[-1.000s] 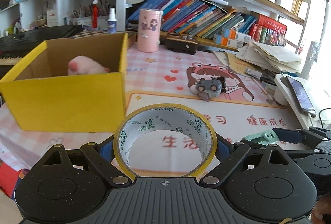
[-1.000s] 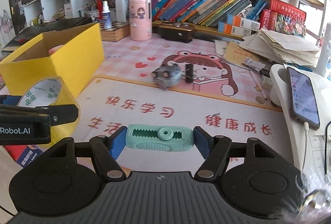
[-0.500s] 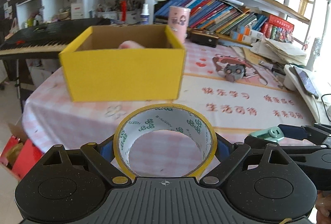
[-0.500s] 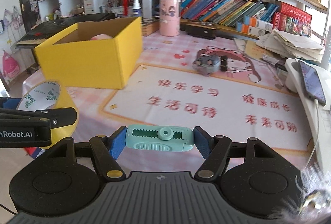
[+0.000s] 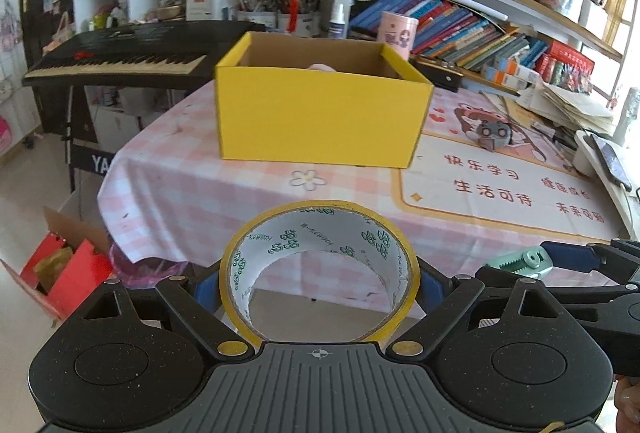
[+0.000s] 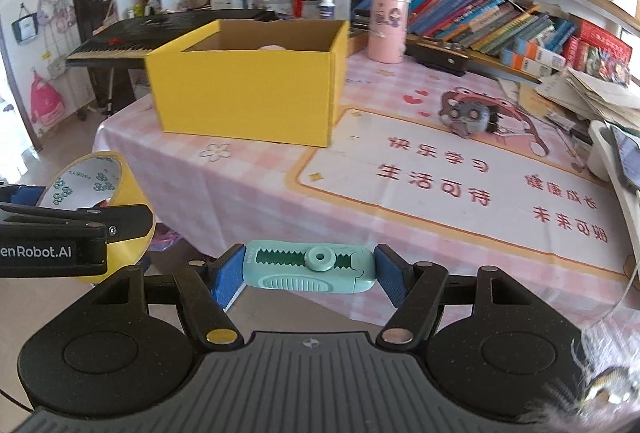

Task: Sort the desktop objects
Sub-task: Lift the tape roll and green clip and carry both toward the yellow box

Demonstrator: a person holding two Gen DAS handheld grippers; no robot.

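My left gripper (image 5: 318,283) is shut on a yellow tape roll (image 5: 320,225), held in the air in front of the table's near edge. It also shows in the right wrist view (image 6: 86,185). My right gripper (image 6: 308,269) is shut on a teal utility knife (image 6: 310,269), held level beside the left gripper; the knife also shows in the left wrist view (image 5: 520,261). An open yellow box (image 5: 320,113) stands on the table with something pink (image 5: 322,67) inside. A small grey gadget (image 6: 468,115) lies on the cartoon desk mat (image 6: 460,185).
A pink cylindrical tin (image 6: 388,27) and a dark case (image 6: 436,55) stand behind the box, before rows of books. Papers (image 6: 600,97) and a phone on a white stand (image 5: 612,163) are at the right. A keyboard (image 5: 120,57) is left; a red box (image 5: 60,273) is on the floor.
Both grippers have pulled back from the table and away from the box, each still holding its object. The box and table now look farther off.
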